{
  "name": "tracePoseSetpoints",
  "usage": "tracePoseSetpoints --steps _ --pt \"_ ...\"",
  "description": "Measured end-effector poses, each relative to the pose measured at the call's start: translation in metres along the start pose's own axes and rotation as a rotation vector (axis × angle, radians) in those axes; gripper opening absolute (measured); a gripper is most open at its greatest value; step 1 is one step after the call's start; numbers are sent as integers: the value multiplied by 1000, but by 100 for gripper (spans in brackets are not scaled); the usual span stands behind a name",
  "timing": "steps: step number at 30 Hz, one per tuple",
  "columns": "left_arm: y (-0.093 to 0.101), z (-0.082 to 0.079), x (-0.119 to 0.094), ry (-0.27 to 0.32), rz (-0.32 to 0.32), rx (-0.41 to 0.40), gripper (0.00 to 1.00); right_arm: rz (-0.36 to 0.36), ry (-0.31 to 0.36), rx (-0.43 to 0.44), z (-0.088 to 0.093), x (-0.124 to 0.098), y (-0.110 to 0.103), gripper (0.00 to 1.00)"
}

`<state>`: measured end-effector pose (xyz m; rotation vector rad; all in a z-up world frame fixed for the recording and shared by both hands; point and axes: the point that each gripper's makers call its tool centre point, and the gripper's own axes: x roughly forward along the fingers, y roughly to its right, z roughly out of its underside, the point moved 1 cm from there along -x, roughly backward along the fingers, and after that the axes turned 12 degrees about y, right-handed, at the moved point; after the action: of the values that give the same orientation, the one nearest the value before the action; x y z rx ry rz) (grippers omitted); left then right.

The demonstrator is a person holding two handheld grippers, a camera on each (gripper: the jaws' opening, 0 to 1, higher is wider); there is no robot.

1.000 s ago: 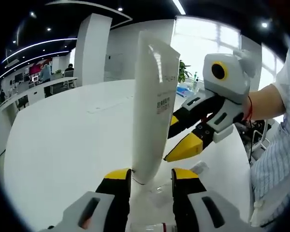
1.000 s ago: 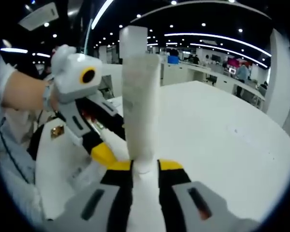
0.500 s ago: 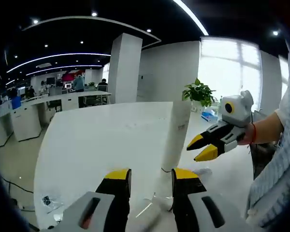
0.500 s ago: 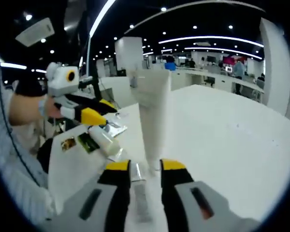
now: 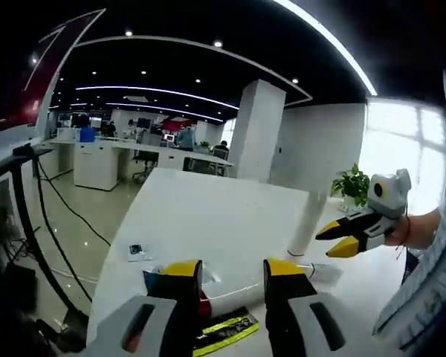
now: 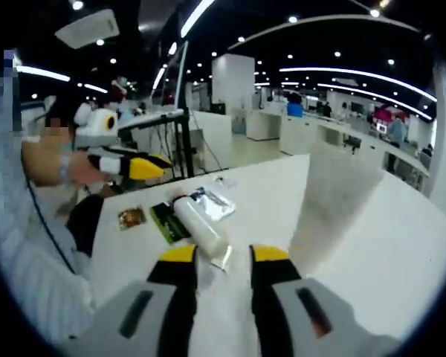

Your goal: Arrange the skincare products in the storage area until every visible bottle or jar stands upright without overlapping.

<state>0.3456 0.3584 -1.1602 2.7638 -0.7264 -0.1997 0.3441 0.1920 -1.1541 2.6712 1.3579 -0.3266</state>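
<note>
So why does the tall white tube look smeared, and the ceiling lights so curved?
Right gripper view: the tube is blurred by motion, its edges soft; the lying bottle stays sharper. Left gripper view: the fisheye bends the ceiling strips into arcs, and the window glares white.

My left gripper view looks low across the white table [image 5: 208, 216] toward the office; my right gripper view faces it. Both share the upright tube [image 5: 303, 223] [image 6: 323, 204].
</note>
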Motion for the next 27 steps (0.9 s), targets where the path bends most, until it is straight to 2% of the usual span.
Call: tracePoseSetpoints --steps 4,9,13,18,20,23,25,26,27 --pt "-8 6 -14 -6 -25 13 33 -35 -2 -13 -8 17 -10 27" --pt "-18 11 -29 -6 -53 24 33 -112 -56 -82 -8 41 -29 28" --pt "-21 16 -42 -15 -69 39 33 -160 -91 -104 -9 62 -41 29" --pt "-29 21 -54 -30 -96 36 33 -186 -120 -141 -10 85 -44 30" --pt "-32 23 -58 -40 -108 37 33 -197 -157 -158 -6 93 -43 31" --pt "-35 27 -61 -56 -115 46 33 -215 -222 -238 3 104 -38 31" --pt "-36 30 -61 -69 -118 50 33 -231 -264 -262 11 111 -35 32" --pt "-37 31 -61 -73 -119 51 33 -237 -273 -259 13 113 -35 32" --pt "-39 34 -61 -84 -121 57 33 -246 -308 -187 21 118 -37 32"
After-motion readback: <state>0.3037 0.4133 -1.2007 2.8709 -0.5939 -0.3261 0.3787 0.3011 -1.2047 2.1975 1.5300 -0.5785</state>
